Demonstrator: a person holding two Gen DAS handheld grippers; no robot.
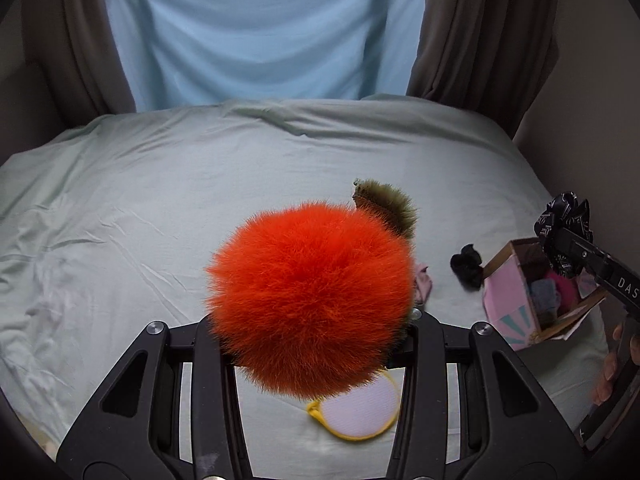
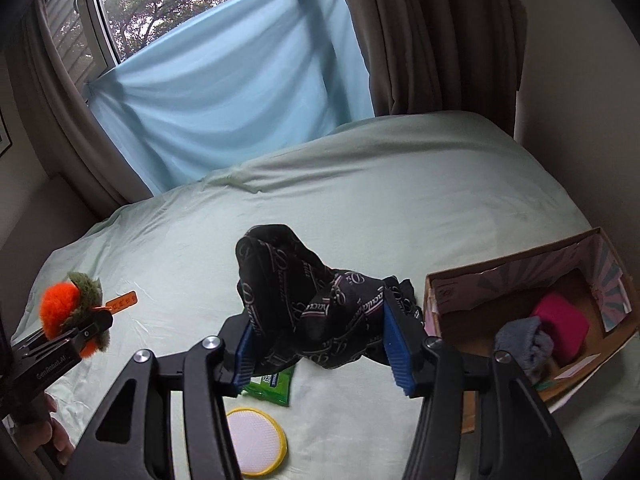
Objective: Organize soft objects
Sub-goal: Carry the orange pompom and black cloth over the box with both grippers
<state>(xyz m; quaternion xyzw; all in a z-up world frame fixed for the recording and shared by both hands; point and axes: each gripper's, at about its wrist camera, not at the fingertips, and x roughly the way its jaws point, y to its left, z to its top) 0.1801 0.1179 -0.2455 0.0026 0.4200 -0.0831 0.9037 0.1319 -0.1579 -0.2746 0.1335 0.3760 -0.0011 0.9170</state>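
The left gripper (image 1: pixel 316 336) is pinched tight on an orange fluffy pom-pom (image 1: pixel 310 300) with an olive-green furry leaf (image 1: pixel 390 206) at its top; in its own view the ball hides the fingertips, while the right wrist view shows the same gripper (image 2: pixel 94 322) clamped on the toy (image 2: pixel 60 308) above the bed, an orange tag (image 2: pixel 122 302) sticking out beside it, and part of a hand (image 2: pixel 52 436) on the handle below.

The right gripper (image 2: pixel 320 344) has its blue pads (image 2: pixel 396 354) pressed on either side of a black scrunchie with white script lettering (image 2: pixel 304 304), which bulges up and forward between them, clear of the sheet. The left wrist view shows that gripper (image 1: pixel 560 240) holding the scrunchie (image 1: pixel 564 216) above the cardboard box.

The cardboard box (image 2: pixel 504 276), pink-patterned on its walls, sits on the pale green bed sheet (image 2: pixel 360 184) just right of the right gripper. Inside it lie a magenta soft block (image 2: pixel 560 320) and a grey knitted piece (image 2: pixel 524 340), touching each other. Left of the box on the sheet, under the right gripper, are a green wet-wipe packet (image 2: pixel 272 390) and a round white pad with a yellow rim (image 2: pixel 256 446). The left wrist view also shows a small black scrunchie (image 1: pixel 466 266) just left of the box and a pale pink fabric scrap (image 1: pixel 423 284) further left, partly behind the pom-pom.

Beyond the bed, well behind the box, a light blue cloth (image 2: pixel 224 96) hangs across the window (image 2: pixel 180 4) between brown curtains (image 2: pixel 432 40).
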